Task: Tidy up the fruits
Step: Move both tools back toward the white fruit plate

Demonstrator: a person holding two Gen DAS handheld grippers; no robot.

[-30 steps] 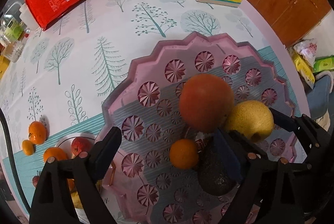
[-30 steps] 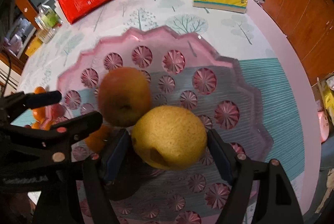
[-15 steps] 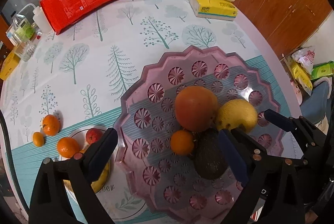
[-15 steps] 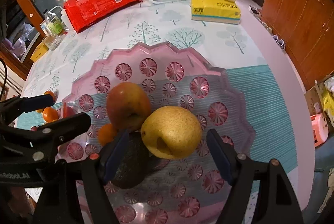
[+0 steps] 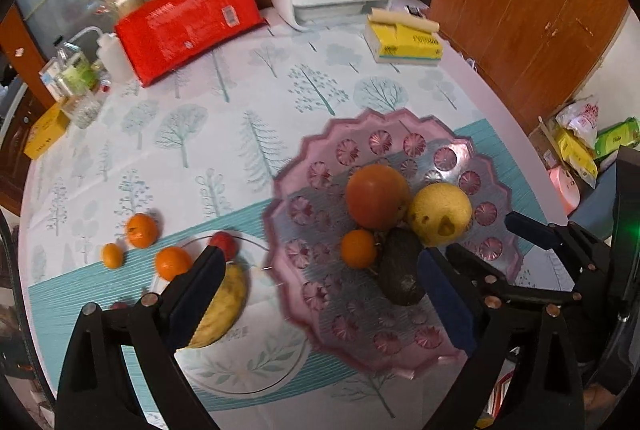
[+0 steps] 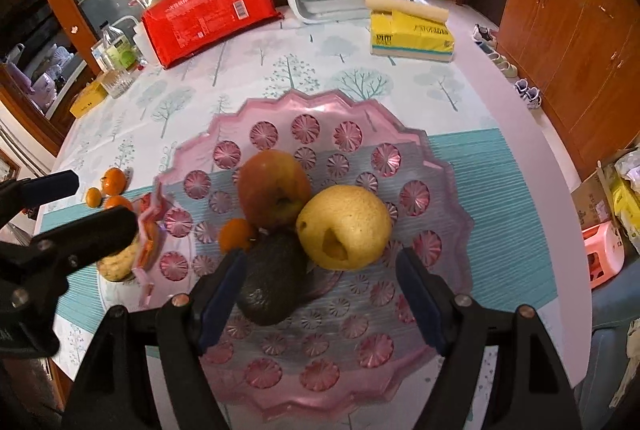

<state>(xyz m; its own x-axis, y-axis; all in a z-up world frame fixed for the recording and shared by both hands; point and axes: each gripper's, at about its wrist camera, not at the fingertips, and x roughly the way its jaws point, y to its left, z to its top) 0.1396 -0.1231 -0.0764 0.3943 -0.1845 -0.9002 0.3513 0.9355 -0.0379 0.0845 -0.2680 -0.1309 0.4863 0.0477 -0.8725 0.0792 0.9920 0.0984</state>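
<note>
Left wrist view: the left gripper [image 5: 316,294] is hanging released, grasping nothing, over the gap between the pink tray [image 5: 496,278] and the white plate [image 5: 256,370] near the table's front edge. The banana [image 5: 224,306] is lying against one finger — a careless dip could be knocking it off.

Right wrist view: the right gripper [image 6: 320,290] is standing released over the tray's middle, where the pear [image 6: 344,226] is leaning on the avocado [image 6: 272,278] — a nudge risks rolling it.

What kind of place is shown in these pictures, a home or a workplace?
Probably a home dining room: a table with a tree-patterned cloth, brown wooden cabinets along the wall, small shoes on the floor, and a scalloped pink plastic fruit tray.
</note>
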